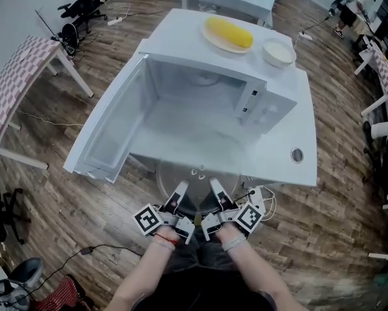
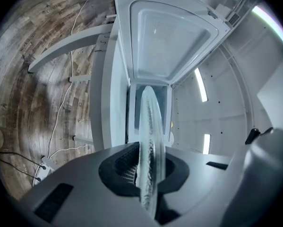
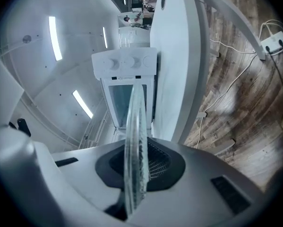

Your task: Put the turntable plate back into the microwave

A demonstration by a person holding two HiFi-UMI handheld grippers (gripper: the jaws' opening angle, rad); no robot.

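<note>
Two grippers, the left gripper (image 1: 180, 188) and the right gripper (image 1: 215, 185), each pinch the near edge of the glass turntable plate (image 1: 200, 164), held flat just outside the open microwave (image 1: 200, 102), so it is best to keep both level and slide it straight in slowly, missing the door (image 1: 109, 128).

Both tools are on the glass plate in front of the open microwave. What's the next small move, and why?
Probably ease the glass turntable plate straight forward, kept level, into the microwave cavity. The left tool and right tool each clamp its near rim, the door is swung fully open, and the plate sits just short of the opening.
</note>
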